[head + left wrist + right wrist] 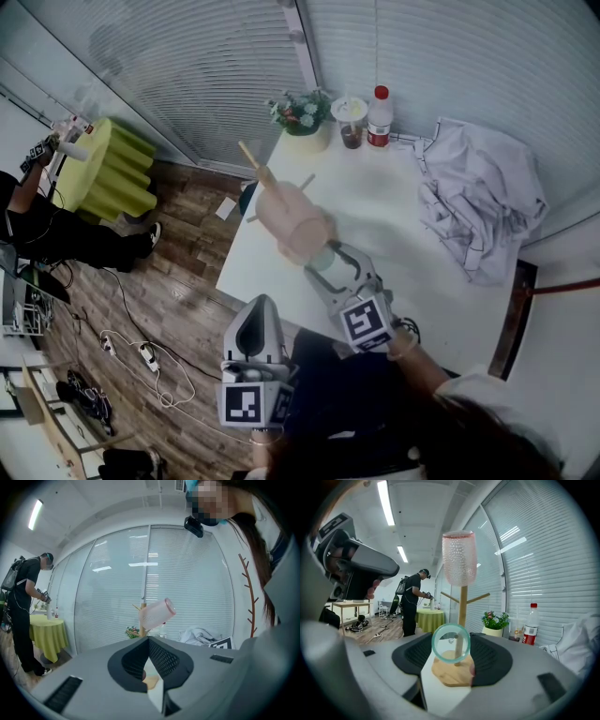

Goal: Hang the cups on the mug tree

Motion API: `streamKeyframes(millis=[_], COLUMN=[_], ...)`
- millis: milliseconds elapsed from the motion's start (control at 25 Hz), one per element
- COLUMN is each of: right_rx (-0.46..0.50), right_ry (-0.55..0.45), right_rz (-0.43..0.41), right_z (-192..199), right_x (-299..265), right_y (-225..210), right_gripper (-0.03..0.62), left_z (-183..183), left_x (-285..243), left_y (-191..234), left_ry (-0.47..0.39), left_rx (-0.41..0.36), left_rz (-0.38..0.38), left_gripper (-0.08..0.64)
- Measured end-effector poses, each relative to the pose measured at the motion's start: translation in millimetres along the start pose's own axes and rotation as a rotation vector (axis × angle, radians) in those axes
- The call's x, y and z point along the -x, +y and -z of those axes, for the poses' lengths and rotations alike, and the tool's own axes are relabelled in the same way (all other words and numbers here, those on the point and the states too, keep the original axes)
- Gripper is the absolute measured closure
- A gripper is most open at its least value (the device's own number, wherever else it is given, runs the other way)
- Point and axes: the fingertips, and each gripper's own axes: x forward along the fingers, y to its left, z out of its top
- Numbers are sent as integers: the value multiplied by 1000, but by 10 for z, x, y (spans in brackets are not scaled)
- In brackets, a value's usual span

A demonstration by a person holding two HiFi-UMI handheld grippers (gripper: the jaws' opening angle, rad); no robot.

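A wooden mug tree stands on the white table. A pink cup sits upside down over its top; in the right gripper view the pink cup caps the trunk. My right gripper is shut on a clear, green-tinted cup, just in front of the tree. That cup shows end-on between the jaws, above the tree's base. My left gripper hangs off the table's near left edge, shut and empty, and points toward the tree and pink cup.
At the table's far edge stand a potted plant, a plastic drink cup and a red-capped bottle. A crumpled white cloth lies on the right. A person stands by a green-covered table; cables lie on the floor.
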Motion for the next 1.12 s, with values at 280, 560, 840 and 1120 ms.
streamKeyframes(millis=[280,560,840,1120], right_rx=[-10,-1,-18,-15], right_ry=[9,12,28,36], right_rz=[-5,-2,-3,-3], right_z=[30,86,122,195], right_x=[2,-3,-7,-14], right_y=[12,15,26,30], right_gripper=[331,331,331,331], left_z=[72,83,64,91], left_x=[13,17,14,10], left_y=[-30,-21,-22,-16], left_ry=[32,38,30,26], left_rx=[-1,-3,-11,-5], left_rz=[7,4,6,11], left_gripper=[560,560,560,560])
